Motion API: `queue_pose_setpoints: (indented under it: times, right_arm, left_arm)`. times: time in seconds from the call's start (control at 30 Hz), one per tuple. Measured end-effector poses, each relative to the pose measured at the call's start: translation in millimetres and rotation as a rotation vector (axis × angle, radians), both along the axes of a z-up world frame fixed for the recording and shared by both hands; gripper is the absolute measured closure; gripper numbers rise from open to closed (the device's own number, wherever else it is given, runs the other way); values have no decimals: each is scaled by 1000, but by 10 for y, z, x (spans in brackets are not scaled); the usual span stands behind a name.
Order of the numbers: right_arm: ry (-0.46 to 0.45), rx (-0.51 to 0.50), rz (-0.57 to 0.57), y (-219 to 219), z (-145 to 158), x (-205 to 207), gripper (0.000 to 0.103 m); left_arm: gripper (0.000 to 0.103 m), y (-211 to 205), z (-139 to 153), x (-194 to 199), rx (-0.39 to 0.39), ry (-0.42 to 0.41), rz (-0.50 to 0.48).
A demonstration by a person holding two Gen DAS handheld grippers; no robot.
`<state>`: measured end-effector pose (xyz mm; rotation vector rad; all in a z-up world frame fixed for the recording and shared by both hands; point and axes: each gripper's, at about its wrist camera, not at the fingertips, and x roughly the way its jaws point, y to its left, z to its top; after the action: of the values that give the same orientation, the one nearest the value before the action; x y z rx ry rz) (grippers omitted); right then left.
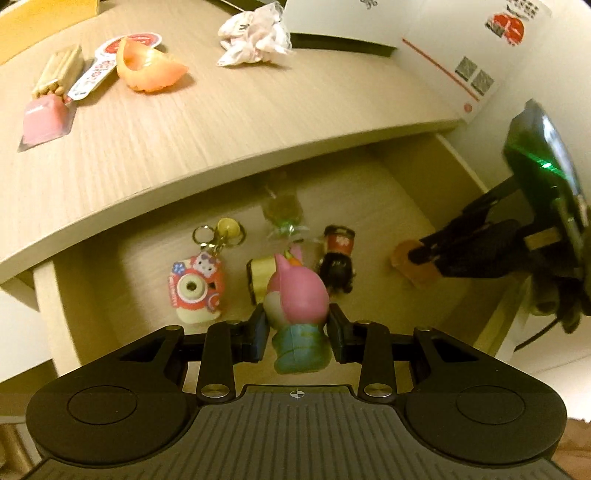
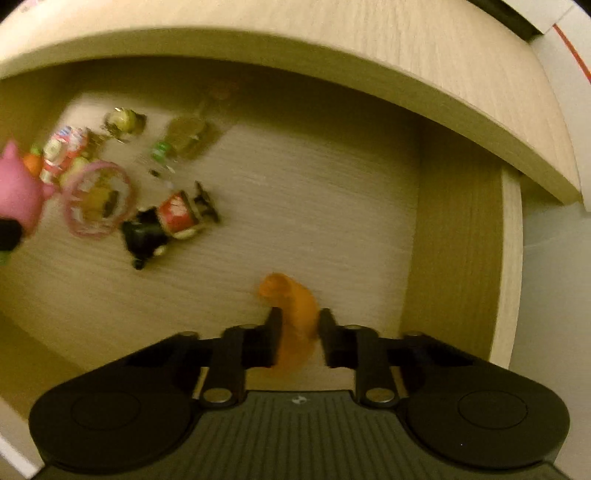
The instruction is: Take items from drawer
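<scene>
My left claw (image 1: 296,328) is clamped on the pink toy (image 1: 297,301), pads on its lower body, head and ears pointing away from me, long axis in line with the fingers. It reads as held over the near middle of the open drawer (image 1: 424,192), though I can't tell if its base is clear of the floor. My right claw (image 2: 296,332) is closed on the orange piece (image 2: 295,321) at the near right of the drawer, close to the right wall; it curves up and away from the jaws, blurred, so shape is uncertain. Both loads are in hand, so my read is the next move is a straight lift, then out over the tabletop (image 1: 221,122), whose edge overhangs the far part of the drawer. Still in the drawer past the pink toy: camera keychain (image 1: 195,286) to the left, gold roll (image 1: 260,278) just behind, dark figure (image 1: 337,264) to the right, clear candy wrapper (image 1: 282,212) farther back. None sits between jaws and exit; the overhang is the thing to clear. On the tabletop: orange shell (image 1: 147,68), crumpled paper (image 1: 255,31).
</scene>
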<state>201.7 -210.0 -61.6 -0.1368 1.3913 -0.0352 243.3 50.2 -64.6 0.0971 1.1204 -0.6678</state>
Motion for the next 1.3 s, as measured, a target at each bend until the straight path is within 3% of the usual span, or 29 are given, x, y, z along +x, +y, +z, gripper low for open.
queue_pose_setpoints:
  times: [0.23, 0.33, 0.5, 0.63, 0.77, 0.93, 1.13, 1.23, 1.27, 1.3]
  right_arm:
    - [-73, 75, -19, 144, 155, -158, 94]
    - [-106, 106, -33, 157, 284, -134, 94]
    - [-307, 185, -28, 169, 964, -99, 94]
    - [-508, 205, -12, 241, 1574, 105, 94]
    - [-626, 208, 3, 371, 1850, 480, 94]
    - [-655, 237, -33, 463, 1866, 992, 94]
    - [-630, 247, -75, 555, 1537, 1364, 94]
    - [-587, 222, -91, 597, 1317, 1461, 93]
    - [-579, 199, -99, 618, 1265, 1465, 92]
    - [-573, 173, -106, 635, 1213, 1491, 82]
  left_arm:
    - [66, 7, 187, -12, 19, -48, 24]
    - [66, 50, 385, -6, 9, -105, 42]
    - [66, 229, 851, 88, -22, -240, 108]
    - [66, 386, 1207, 406, -42, -337, 171]
    - [66, 467, 1387, 787, -67, -405, 215]
    - [65, 535, 1370, 1315, -112, -421, 237]
    - [64, 578, 985, 1732, -96, -356, 207]
    - [63, 554, 734, 1905, -101, -267, 177]
    - [62, 544, 666, 1965, -109, -231, 164]
    - [64, 552, 644, 1964, -127, -249, 155]
